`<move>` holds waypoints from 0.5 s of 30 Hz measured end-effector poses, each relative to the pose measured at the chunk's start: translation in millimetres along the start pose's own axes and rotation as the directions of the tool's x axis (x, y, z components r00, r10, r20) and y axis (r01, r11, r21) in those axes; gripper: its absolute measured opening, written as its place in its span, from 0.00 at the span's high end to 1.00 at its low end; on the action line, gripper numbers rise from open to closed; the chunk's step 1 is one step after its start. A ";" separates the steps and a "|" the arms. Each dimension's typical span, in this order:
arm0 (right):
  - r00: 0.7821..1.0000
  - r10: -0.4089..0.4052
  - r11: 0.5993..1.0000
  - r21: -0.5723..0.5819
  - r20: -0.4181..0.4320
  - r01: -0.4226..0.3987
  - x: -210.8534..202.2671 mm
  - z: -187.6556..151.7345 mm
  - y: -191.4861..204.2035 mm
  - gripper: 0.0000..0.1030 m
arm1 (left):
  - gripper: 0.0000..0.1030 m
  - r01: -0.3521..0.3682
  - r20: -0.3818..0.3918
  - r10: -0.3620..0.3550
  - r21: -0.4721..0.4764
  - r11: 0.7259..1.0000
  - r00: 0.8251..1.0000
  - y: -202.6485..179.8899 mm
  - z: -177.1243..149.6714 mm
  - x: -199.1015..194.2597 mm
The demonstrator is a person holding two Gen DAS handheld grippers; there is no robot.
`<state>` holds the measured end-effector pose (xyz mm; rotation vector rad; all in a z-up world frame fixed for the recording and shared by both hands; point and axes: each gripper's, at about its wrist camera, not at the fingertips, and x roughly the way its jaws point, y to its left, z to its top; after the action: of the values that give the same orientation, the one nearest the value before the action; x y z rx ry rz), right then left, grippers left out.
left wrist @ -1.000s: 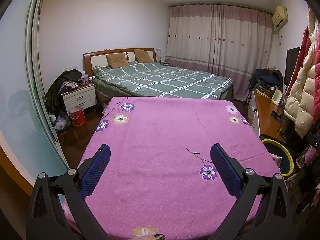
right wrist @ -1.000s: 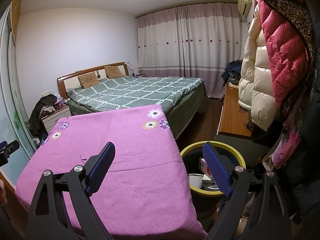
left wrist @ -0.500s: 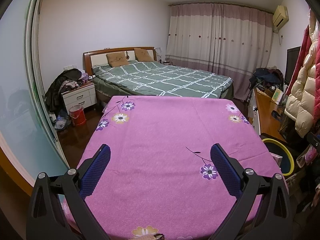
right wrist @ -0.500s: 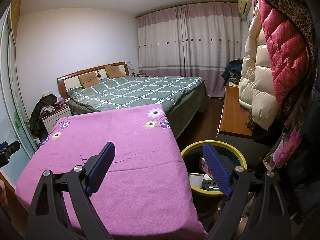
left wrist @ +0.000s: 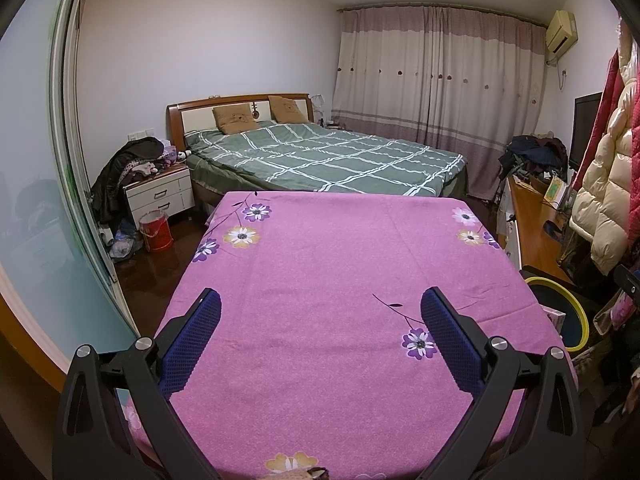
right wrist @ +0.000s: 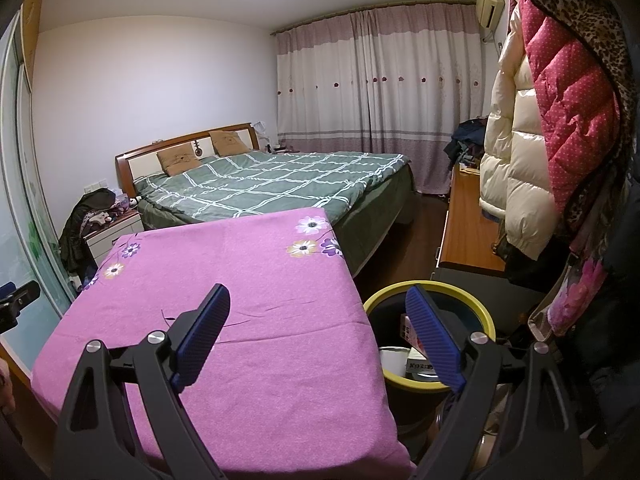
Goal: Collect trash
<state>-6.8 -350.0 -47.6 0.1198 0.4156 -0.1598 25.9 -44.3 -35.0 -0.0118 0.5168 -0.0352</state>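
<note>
A table under a purple flowered cloth [left wrist: 340, 280] fills the near ground of both views, its cloth [right wrist: 240, 280] bare of loose items. My left gripper [left wrist: 320, 312] hangs open over its near half, nothing between the blue pads. My right gripper [right wrist: 316, 308] is open too, straddling the table's right edge, its right finger over a yellow-rimmed dark bin [right wrist: 472, 312]. Small boxes [right wrist: 420, 360] and white paper lie inside the bin. The same bin [left wrist: 568, 312] shows at the right edge of the left wrist view.
A green checked bed [left wrist: 328, 160] stands behind the table. A white nightstand [left wrist: 160, 196] piled with clothes and a red bucket [left wrist: 156, 232] sit at the left. Coats [right wrist: 560, 120] hang at the right over a wooden desk [right wrist: 468, 232]. A glass sliding door [left wrist: 40, 200] lines the left.
</note>
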 end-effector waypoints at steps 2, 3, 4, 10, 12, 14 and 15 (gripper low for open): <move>1.000 0.000 1.000 0.000 0.000 0.000 0.0 0.1 0.0 0.17 | 0.04 -0.001 0.000 0.001 0.002 1.000 1.000 0.0 0.2 0.0; 1.000 -0.001 1.000 0.000 -0.001 0.001 0.1 0.1 0.0 0.17 | 0.04 0.000 0.000 0.000 0.001 1.000 1.000 0.1 0.0 0.0; 1.000 0.000 1.000 0.000 -0.002 0.000 0.4 -0.2 0.2 0.17 | 0.04 0.000 -0.001 0.000 0.001 1.000 1.000 0.2 0.2 -0.1; 1.000 0.001 1.000 0.001 -0.002 -0.001 0.5 -1.0 0.3 0.17 | 0.04 -0.004 -0.005 0.004 0.003 1.000 1.000 -0.2 -0.7 0.5; 1.000 0.000 1.000 0.001 -0.003 0.000 0.7 -1.4 0.7 0.17 | 0.04 -0.005 -0.007 0.005 0.004 1.000 1.000 -0.6 -1.6 0.4; 1.000 0.001 1.000 0.002 -0.002 -0.001 0.6 -1.3 0.6 0.17 | 0.04 -0.007 -0.009 0.007 0.005 1.000 1.000 -1.0 -1.2 0.8; 1.000 0.000 1.000 0.001 -0.003 0.000 0.7 -1.1 0.7 0.17 | 0.04 -0.005 -0.009 0.005 0.004 1.000 1.000 -0.9 -1.0 0.8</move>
<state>-6.5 -349.2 -48.9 0.1210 0.4182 -0.1594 26.0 -45.3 -36.3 -0.0065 0.5255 -0.0311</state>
